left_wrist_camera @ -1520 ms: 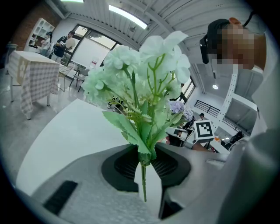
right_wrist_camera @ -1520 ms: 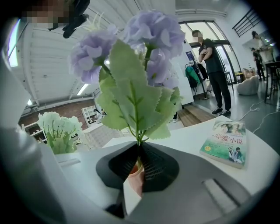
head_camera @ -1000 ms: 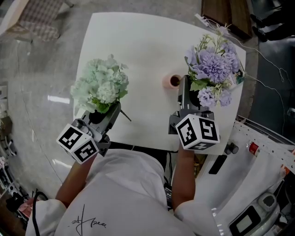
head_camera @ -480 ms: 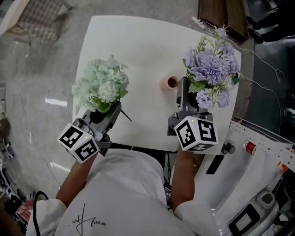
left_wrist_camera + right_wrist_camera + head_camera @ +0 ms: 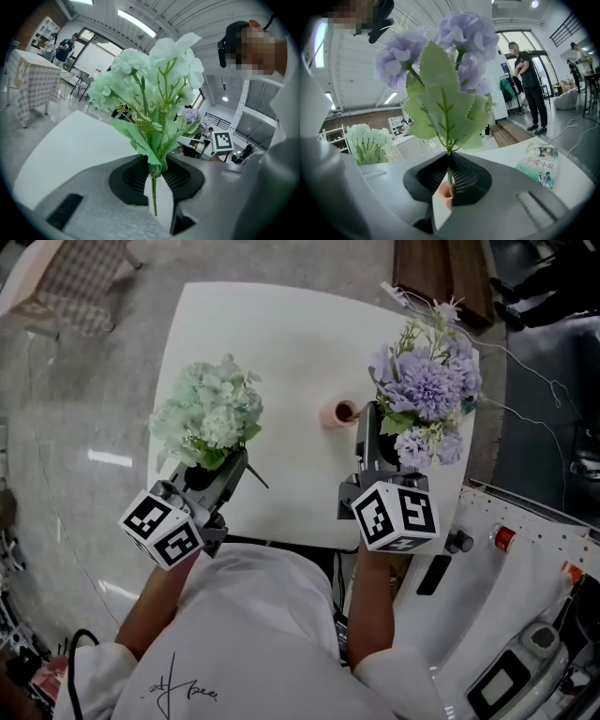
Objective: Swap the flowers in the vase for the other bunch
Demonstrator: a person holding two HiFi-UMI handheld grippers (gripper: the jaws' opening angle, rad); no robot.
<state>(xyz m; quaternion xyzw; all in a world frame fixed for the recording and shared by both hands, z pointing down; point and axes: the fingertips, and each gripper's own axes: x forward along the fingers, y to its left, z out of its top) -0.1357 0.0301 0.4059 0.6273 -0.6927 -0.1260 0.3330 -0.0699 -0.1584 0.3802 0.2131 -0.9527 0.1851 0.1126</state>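
Head view: vase (image 5: 342,412) just left of my right gripper (image 5: 368,427), clamped on upright purple bunch (image 5: 427,385); my left gripper (image 5: 228,468), pinching green bunch (image 5: 208,413) stem, sits well apart.

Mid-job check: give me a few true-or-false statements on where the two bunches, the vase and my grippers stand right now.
1. The left gripper is shut on the stem of the pale green bunch. True.
2. The purple bunch lies flat on the table. False: the right gripper holds it upright by its stem.
3. The pink vase stands on the table between the two grippers, nearer the right one. True.
4. The pale green bunch stands in the pink vase. False: it is in the left gripper, well apart from the vase.
5. A booklet lies on the left gripper's side of the table. False: it lies on the right gripper's side.
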